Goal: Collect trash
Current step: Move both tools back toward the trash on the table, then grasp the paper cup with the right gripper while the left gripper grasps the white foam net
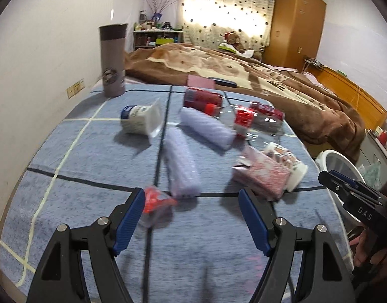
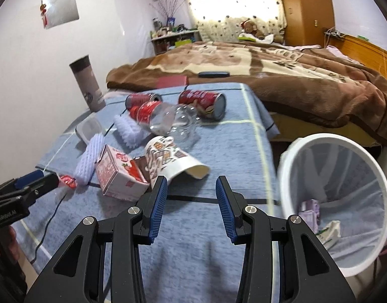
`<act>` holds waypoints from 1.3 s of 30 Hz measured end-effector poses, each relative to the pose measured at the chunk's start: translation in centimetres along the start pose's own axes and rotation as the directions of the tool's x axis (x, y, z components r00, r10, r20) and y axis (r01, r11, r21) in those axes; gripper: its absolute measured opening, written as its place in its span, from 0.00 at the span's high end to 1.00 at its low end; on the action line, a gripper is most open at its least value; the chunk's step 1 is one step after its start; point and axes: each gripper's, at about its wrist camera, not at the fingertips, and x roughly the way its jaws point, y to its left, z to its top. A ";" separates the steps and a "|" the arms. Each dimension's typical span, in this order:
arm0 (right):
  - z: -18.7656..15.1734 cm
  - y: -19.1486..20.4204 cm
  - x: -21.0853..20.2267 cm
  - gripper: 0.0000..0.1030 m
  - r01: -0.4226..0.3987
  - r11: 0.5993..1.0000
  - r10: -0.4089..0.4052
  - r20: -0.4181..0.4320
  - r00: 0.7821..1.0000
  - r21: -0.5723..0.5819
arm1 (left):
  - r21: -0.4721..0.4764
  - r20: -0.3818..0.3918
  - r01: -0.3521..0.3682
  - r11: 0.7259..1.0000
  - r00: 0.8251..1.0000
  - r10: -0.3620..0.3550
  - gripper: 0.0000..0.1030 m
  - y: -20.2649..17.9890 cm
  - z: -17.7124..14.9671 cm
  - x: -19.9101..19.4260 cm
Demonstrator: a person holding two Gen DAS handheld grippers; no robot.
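My left gripper [image 1: 192,202] has its jaws spread and empty, with the small red-capped bottle [image 1: 156,202] just beside the left one. My right gripper [image 2: 190,189] also has its jaws spread, holding nothing, with the printed paper cup [image 2: 168,159] just beyond its left jaw. Farther out on the desk [image 2: 218,227] lie the pink carton [image 2: 117,174], foam sleeves [image 1: 182,161], clear bottle [image 2: 165,121] and red cans [image 2: 202,103]. The white bin [image 2: 334,202] stands near right. Risk: the items lie crowded, so closing could catch a neighbour; cylindrical items may roll off the edge
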 end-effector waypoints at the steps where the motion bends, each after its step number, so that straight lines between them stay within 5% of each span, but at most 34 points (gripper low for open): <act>1: 0.1 0.2 0.2 0.59 -0.007 1.000 0.007 -0.005 1.000 -0.006 | -0.007 -0.007 -0.001 1.000 1.000 0.001 0.24 0.4 0.1 0.2; 19: 0.9 1.3 4.3 0.59 -0.123 0.990 0.131 -0.132 0.983 0.063 | -0.040 -0.074 0.023 0.999 0.997 -0.026 0.24 1.5 2.4 5.4; 30: 1.9 0.9 5.6 0.60 -0.164 0.973 0.182 -0.102 0.978 0.160 | -0.033 -0.091 0.024 0.999 0.996 -0.027 0.24 1.3 3.7 7.6; 34: 2.1 1.0 5.9 0.76 -0.157 0.974 0.174 -0.093 0.980 0.163 | -0.031 -0.118 0.019 0.999 0.993 -0.023 0.31 1.2 3.7 8.7; 39: 2.2 0.9 6.0 0.80 -0.161 0.973 0.177 -0.083 0.981 0.168 | -0.049 -0.141 0.028 0.998 0.989 -0.035 0.45 1.5 3.8 9.7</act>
